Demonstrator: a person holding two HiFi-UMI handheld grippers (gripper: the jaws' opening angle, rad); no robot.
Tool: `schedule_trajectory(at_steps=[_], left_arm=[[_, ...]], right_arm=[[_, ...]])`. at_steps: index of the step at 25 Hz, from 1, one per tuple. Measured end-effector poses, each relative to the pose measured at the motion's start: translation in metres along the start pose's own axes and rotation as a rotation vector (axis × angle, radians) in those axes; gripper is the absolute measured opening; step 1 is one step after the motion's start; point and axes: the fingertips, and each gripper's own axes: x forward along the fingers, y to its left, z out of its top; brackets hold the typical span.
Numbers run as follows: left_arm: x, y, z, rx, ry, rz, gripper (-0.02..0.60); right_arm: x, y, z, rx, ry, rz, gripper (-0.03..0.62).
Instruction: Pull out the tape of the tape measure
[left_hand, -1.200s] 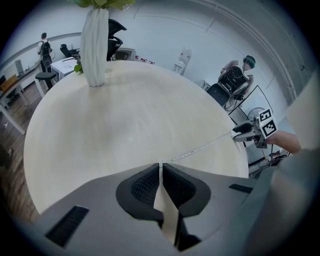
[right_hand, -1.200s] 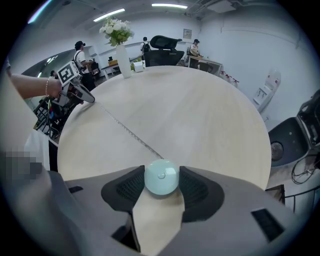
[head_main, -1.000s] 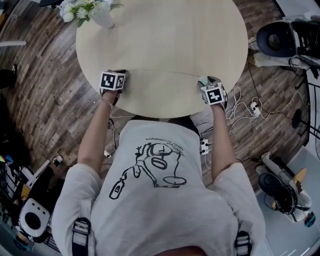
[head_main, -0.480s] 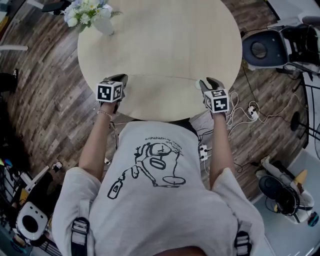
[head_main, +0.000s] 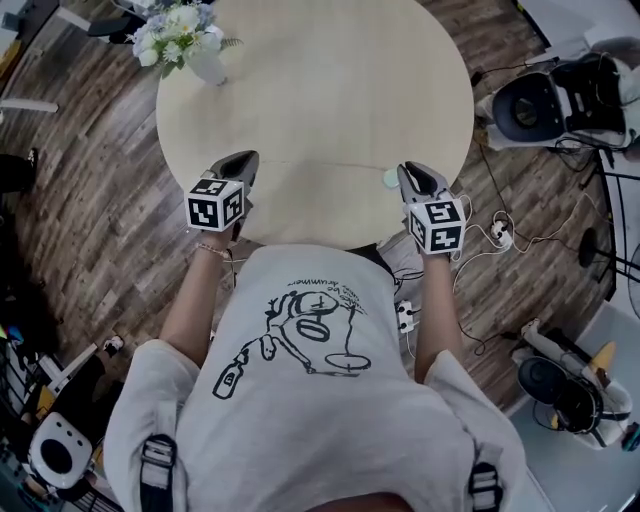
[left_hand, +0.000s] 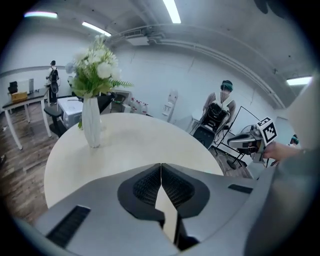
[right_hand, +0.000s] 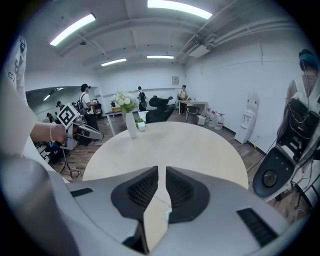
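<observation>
A small pale green tape measure (head_main: 390, 178) lies on the round light-wood table (head_main: 320, 90) near its front edge. My right gripper (head_main: 412, 168) hangs just to the right of it and above it, not touching. Its jaws have just been closing to a narrow gap with nothing between them (right_hand: 162, 170). A sliver of the tape measure (right_hand: 168, 215) shows below through the gap. My left gripper (head_main: 245, 157) hovers over the table's front left edge, shut and empty, its tips touching (left_hand: 161, 167).
A white vase of flowers (head_main: 190, 45) stands at the table's far left. A faint thin line runs across the tabletop between the grippers. Chairs and equipment (head_main: 545, 100) and floor cables (head_main: 485, 225) lie to the right. People are in the background.
Both grippers have risen from the table's front edge towards the camera. The tape measure has stayed on the table.
</observation>
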Motion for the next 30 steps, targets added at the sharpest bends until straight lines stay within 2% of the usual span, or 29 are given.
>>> schedule_trajectory(at_steps=[4, 13, 18, 23, 30], left_arm=[[-0.020, -0.025, 0.033, 0.097, -0.091, 0.006, 0.021], [-0.067, -0.086, 0.096, 0.178, -0.286, -0.049, 0.021], [-0.091, -0.114, 0.120, 0.199, -0.340, -0.083, 0.021], [-0.118, -0.138, 0.142, 0.234, -0.418, -0.075, 0.021], [-0.146, -0.157, 0.169, 0.234, -0.485, -0.080, 0.021]], right_arm=[[-0.023, 0.013, 0.029, -0.022, -0.068, 0.007, 0.050], [-0.071, 0.040, 0.097, -0.057, -0.220, 0.020, 0.031], [-0.089, 0.061, 0.131, -0.084, -0.277, 0.042, 0.027], [-0.113, 0.081, 0.156, -0.118, -0.321, 0.079, 0.025], [-0.135, 0.094, 0.185, -0.141, -0.364, 0.091, 0.019]])
